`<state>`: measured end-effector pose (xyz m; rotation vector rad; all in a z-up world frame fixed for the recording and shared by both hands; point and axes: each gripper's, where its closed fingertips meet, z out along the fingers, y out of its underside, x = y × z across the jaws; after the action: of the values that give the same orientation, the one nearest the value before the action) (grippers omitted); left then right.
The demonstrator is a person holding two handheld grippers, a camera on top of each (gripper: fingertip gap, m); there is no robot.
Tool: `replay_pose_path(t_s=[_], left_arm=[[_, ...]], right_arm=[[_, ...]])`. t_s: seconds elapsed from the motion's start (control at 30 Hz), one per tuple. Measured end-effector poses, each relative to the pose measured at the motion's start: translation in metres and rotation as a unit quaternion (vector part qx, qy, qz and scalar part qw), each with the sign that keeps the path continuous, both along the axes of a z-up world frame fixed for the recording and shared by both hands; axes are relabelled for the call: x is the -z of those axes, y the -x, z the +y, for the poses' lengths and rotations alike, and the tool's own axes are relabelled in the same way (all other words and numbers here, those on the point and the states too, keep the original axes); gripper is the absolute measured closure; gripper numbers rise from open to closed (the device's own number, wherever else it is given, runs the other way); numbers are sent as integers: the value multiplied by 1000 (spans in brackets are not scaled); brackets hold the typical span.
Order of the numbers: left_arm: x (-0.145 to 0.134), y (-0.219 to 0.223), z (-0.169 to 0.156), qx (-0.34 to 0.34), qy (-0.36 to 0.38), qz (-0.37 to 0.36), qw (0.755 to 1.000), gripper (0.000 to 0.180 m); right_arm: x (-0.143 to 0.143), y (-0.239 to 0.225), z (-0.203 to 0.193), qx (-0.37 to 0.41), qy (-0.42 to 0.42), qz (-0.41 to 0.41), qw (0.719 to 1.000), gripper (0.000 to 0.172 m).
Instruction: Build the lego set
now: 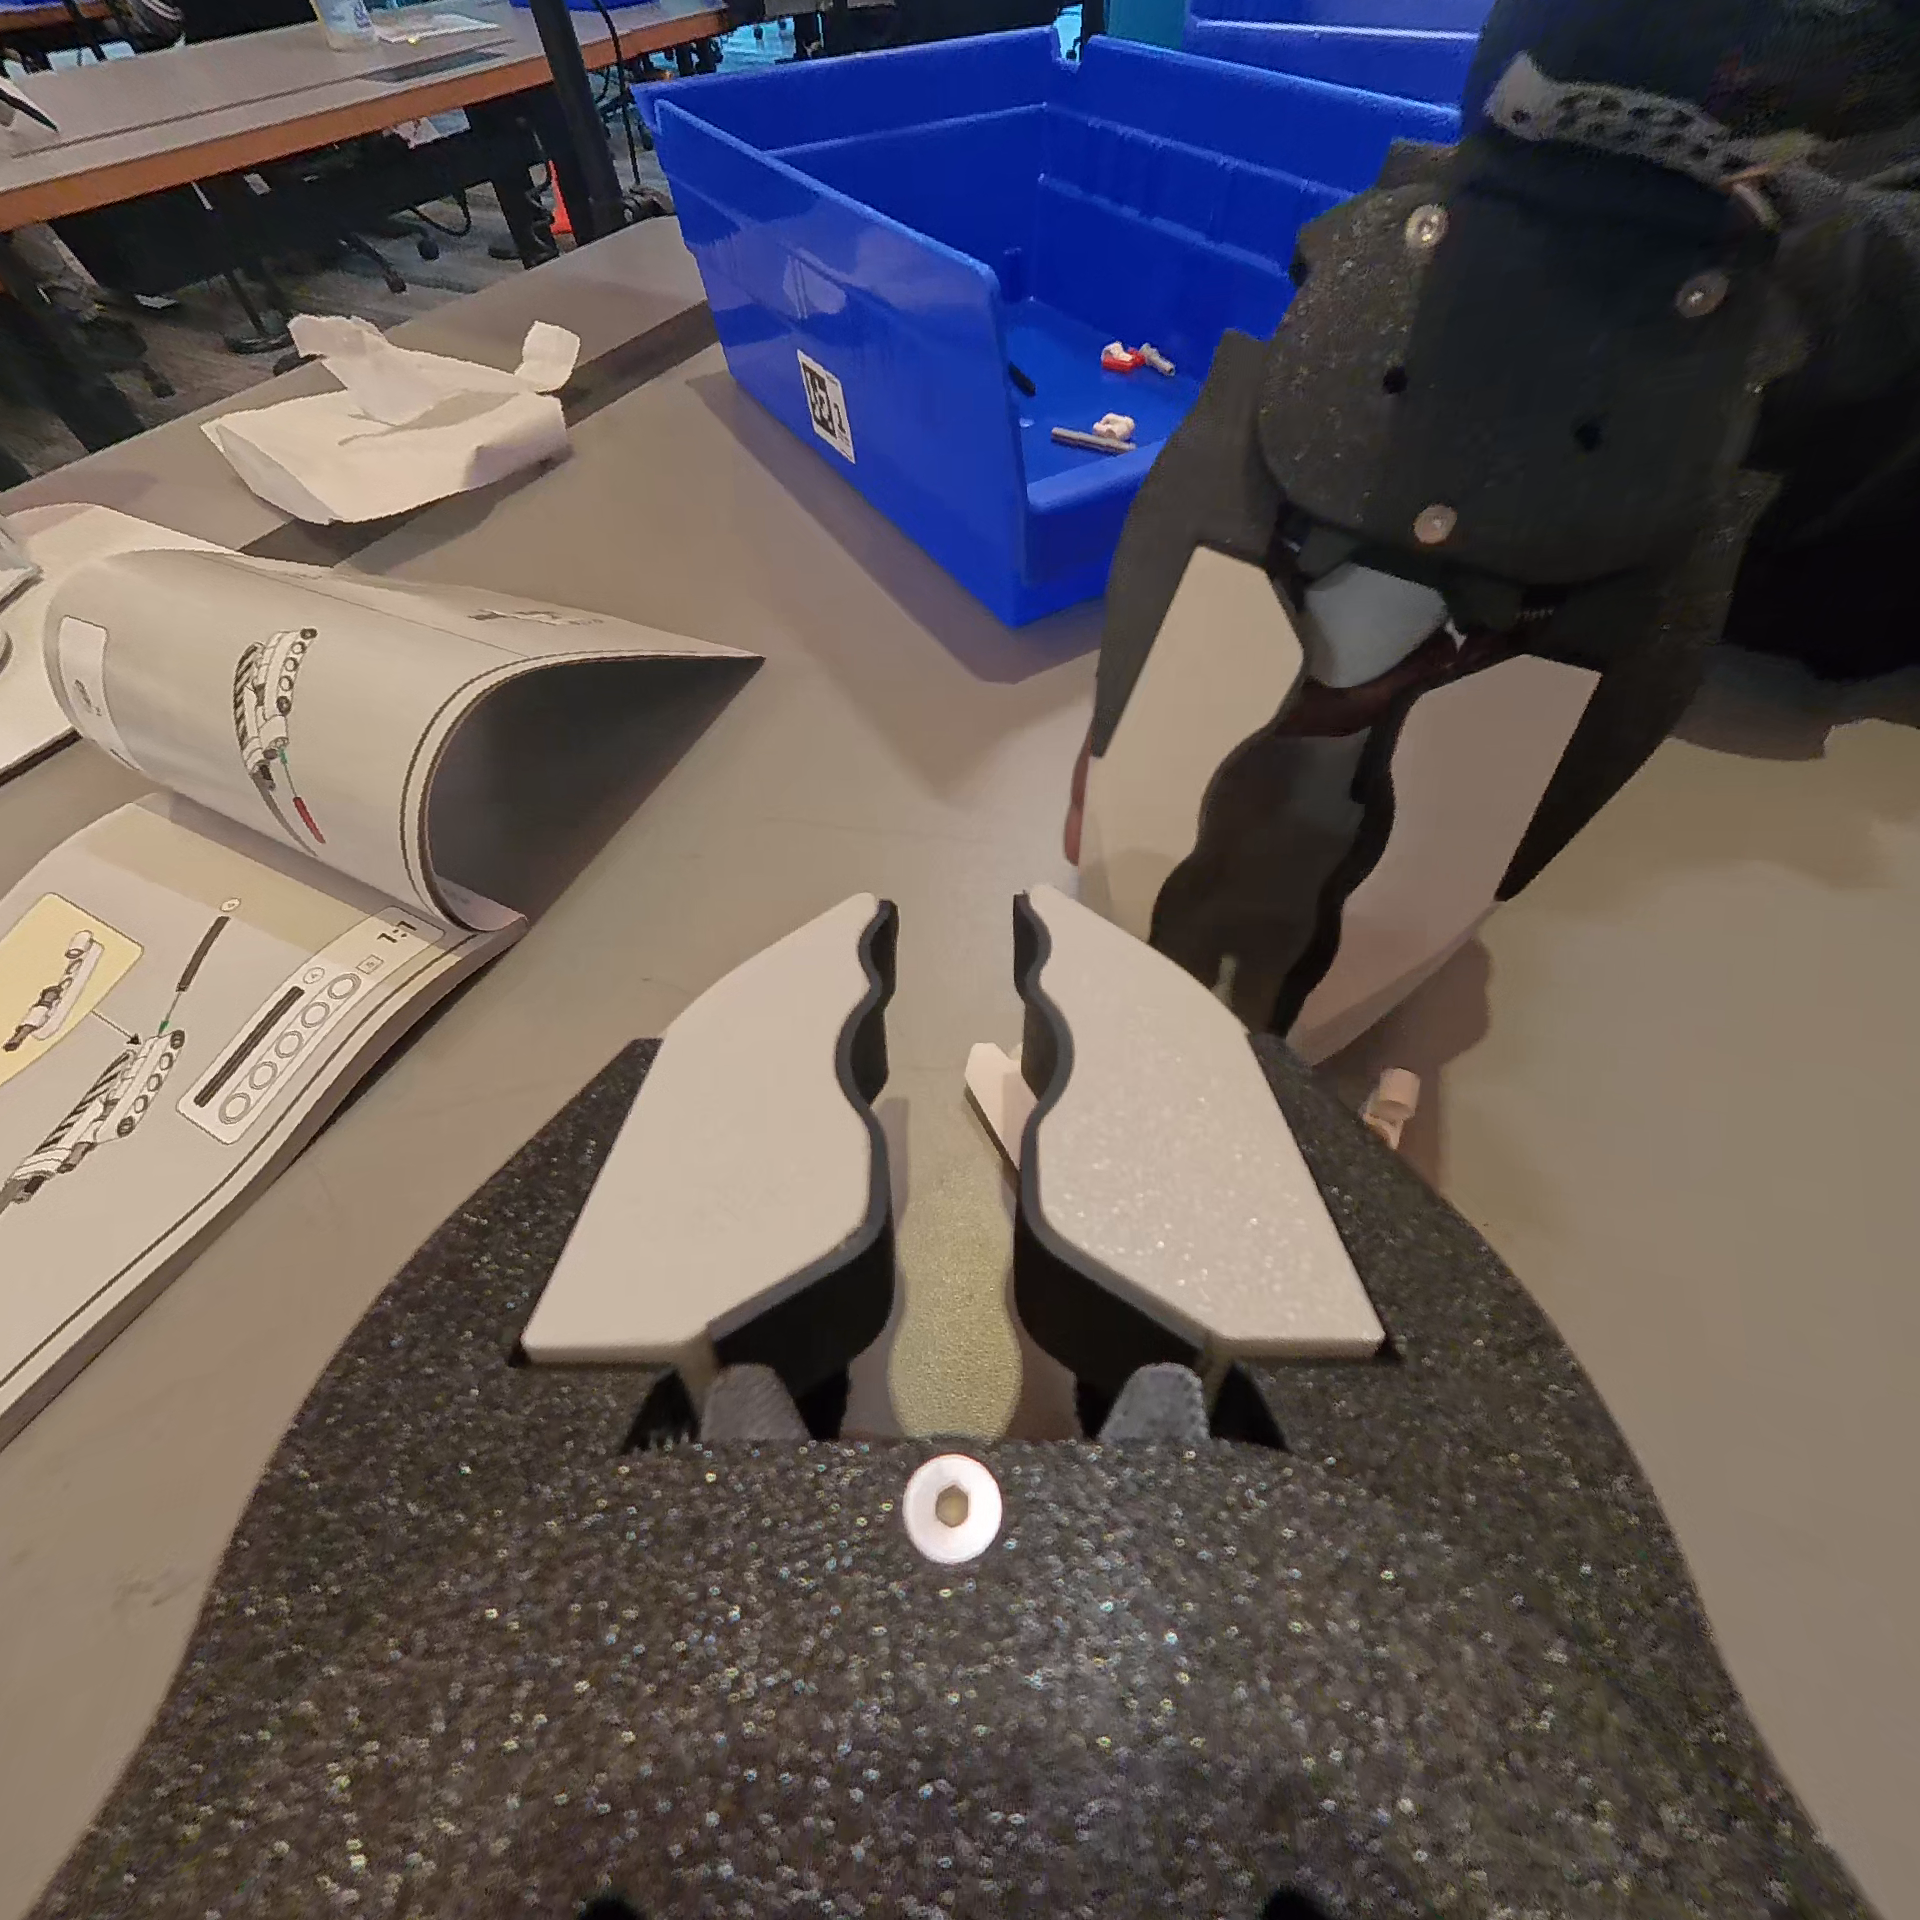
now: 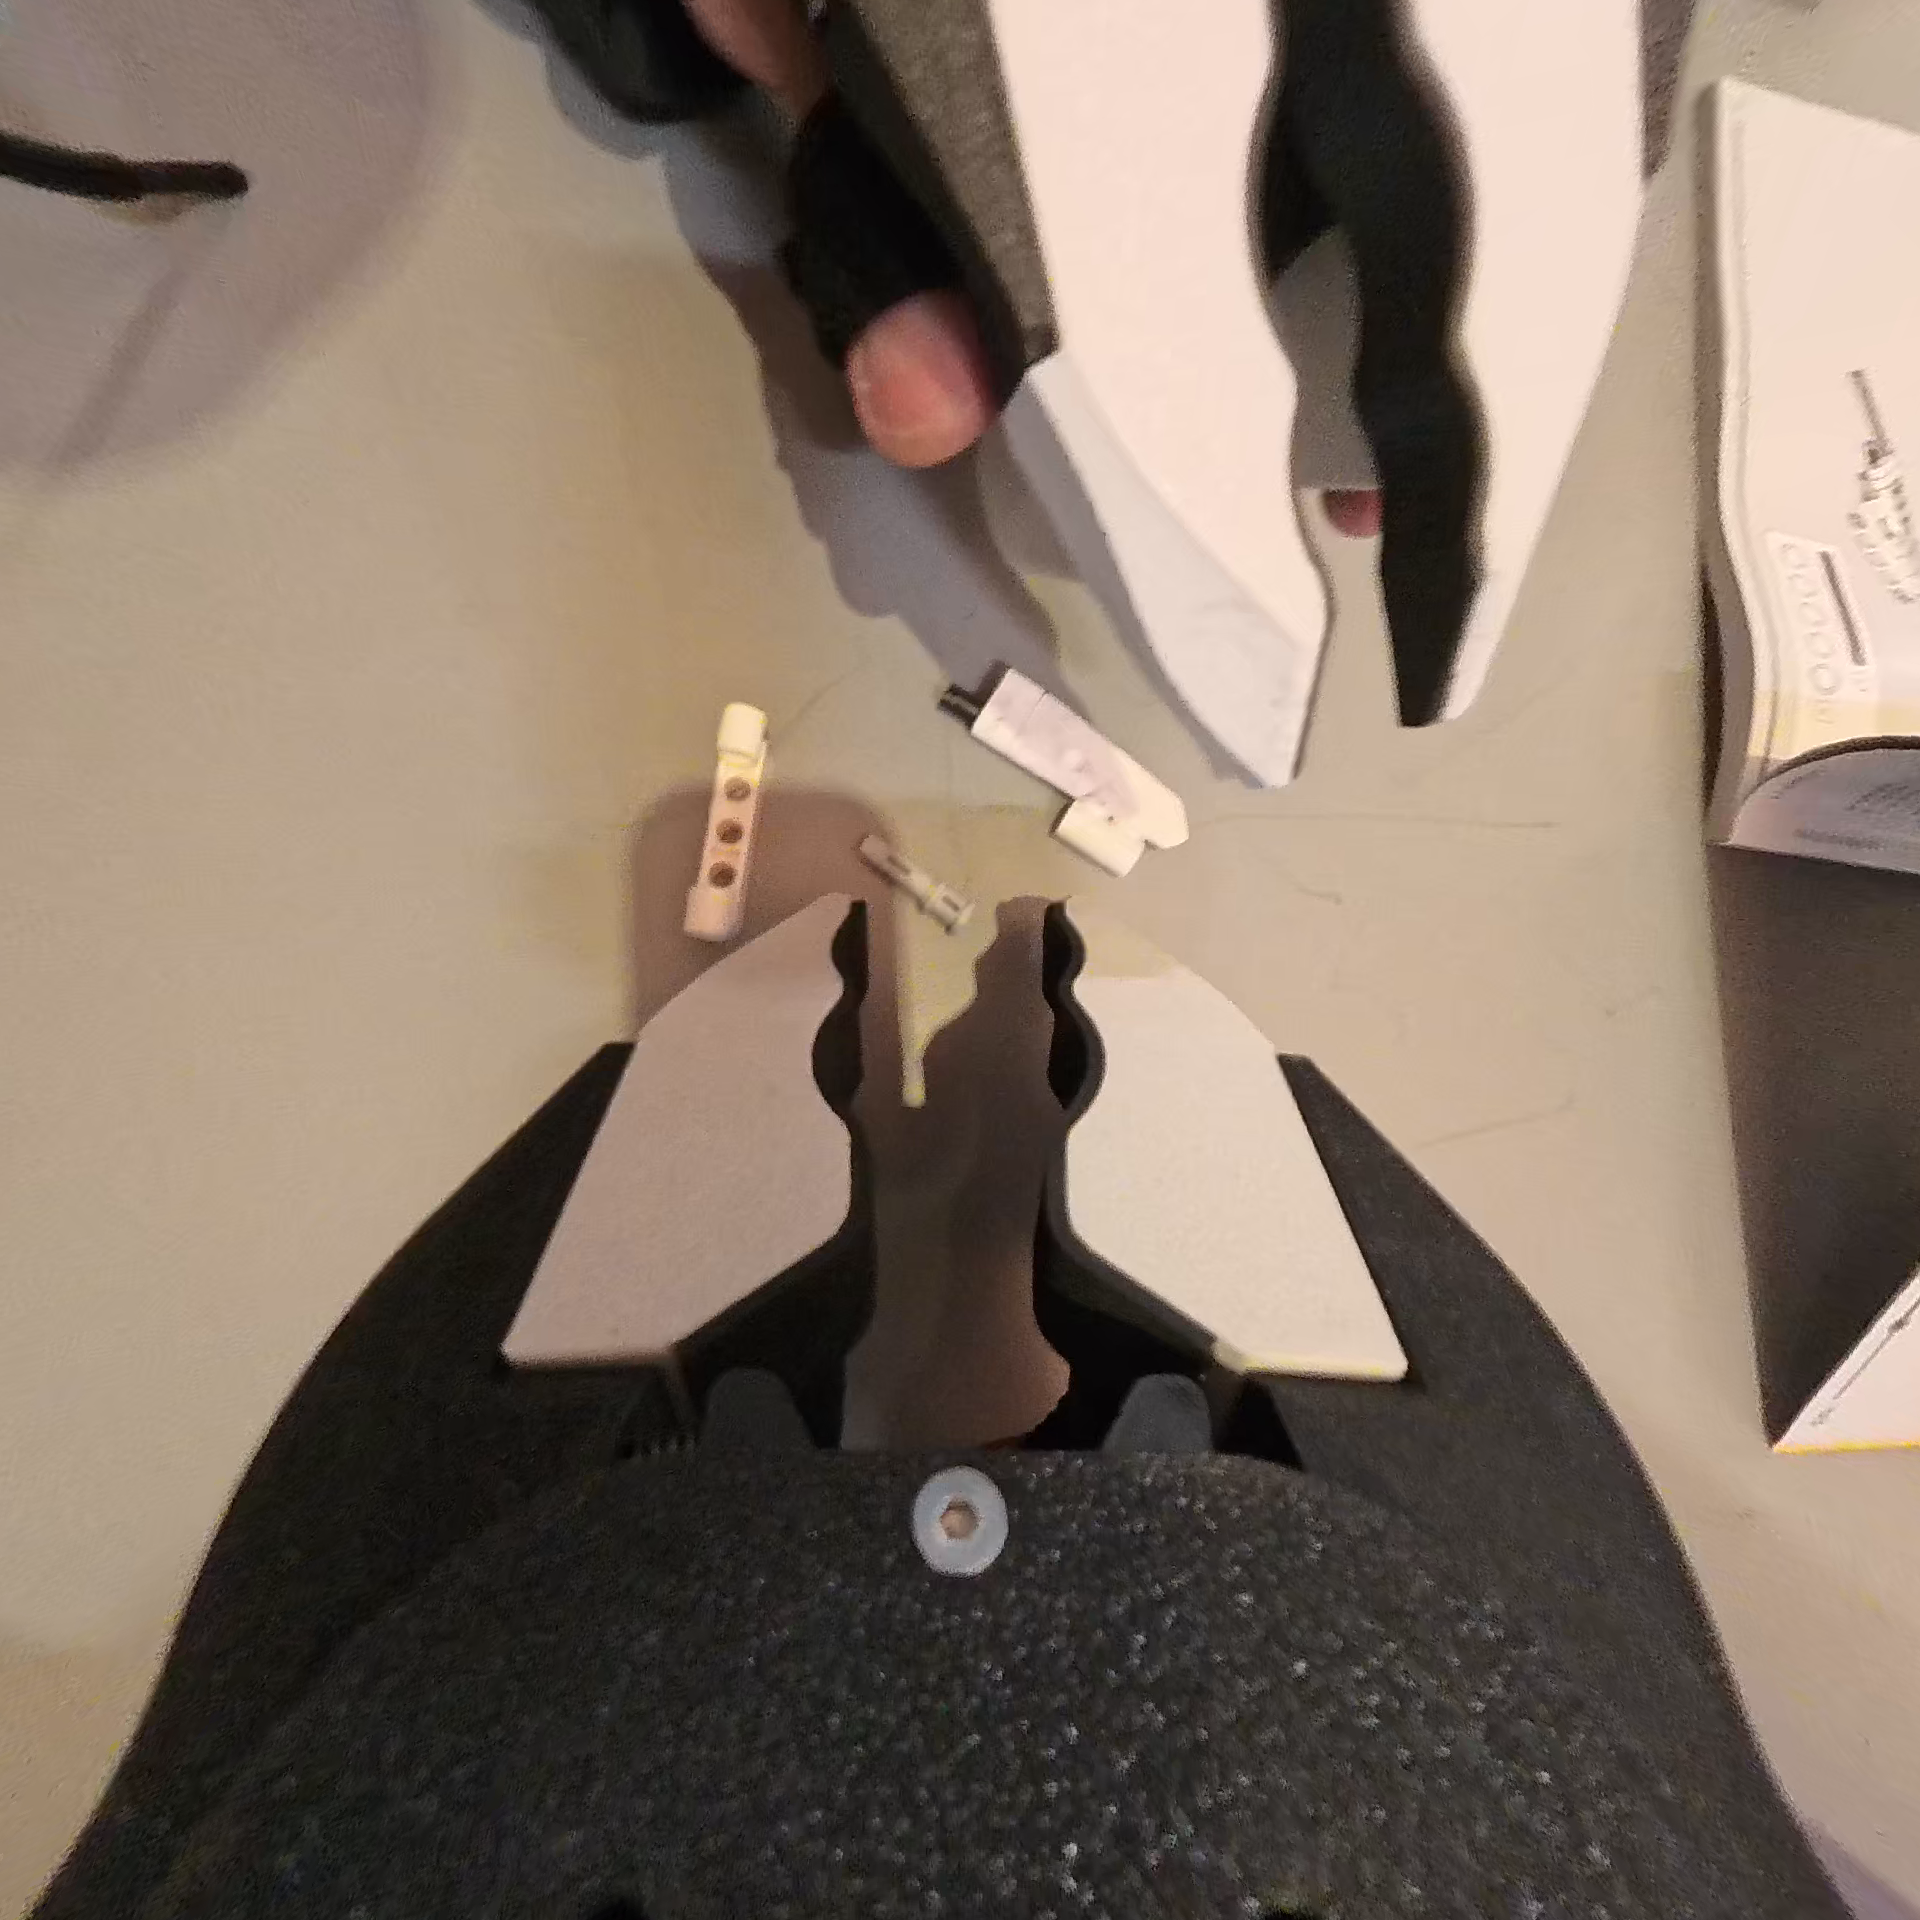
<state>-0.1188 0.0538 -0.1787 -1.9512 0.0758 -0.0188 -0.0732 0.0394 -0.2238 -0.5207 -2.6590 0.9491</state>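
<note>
My left gripper [image 1: 954, 914] is open and low over the grey table [image 1: 727, 582]. A white built piece [image 1: 992, 1091] lies on the table under its right finger, not gripped. In the right wrist view that white piece [image 2: 1070, 769] lies beside the left gripper [image 2: 1351, 727], whose fingers stand apart with nothing between them. My right gripper [image 2: 954, 909] is open and points down at the table. A small grey pin [image 2: 914, 899] lies just ahead of its fingertips, untouched. A white beam with holes [image 2: 727, 821] lies to the left of them. The right gripper also shows in the left wrist view [image 1: 1247, 987].
A blue bin [image 1: 852, 270] with a few small parts stands at the back. An open instruction booklet [image 1: 312, 727] lies on the left and shows in the right wrist view [image 2: 1818, 520]. A crumpled white paper bag [image 1: 416, 416] lies behind it. A person's thumb [image 2: 914, 395] holds the left gripper.
</note>
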Motion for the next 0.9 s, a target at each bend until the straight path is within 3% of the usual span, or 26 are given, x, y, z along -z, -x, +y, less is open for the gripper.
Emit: replay_pose_path(t_s=[0.2,0.33,0.73,0.9], left_arm=[[1,0,0,1,2,1,1000,159],[1,0,0,1,2,0,1000,159],[1,0,0,1,2,-1,1000,159],[1,0,0,2,2,-1,1000,159]], right_arm=[[6,0,-3,-10,-6,-2,1000,146],[7,-2,-1,-6,-25,-1,1000,163],[1,-12,-9,31,9,-65,997,163],[4,-15,-6,30,-1,-68,997,152]])
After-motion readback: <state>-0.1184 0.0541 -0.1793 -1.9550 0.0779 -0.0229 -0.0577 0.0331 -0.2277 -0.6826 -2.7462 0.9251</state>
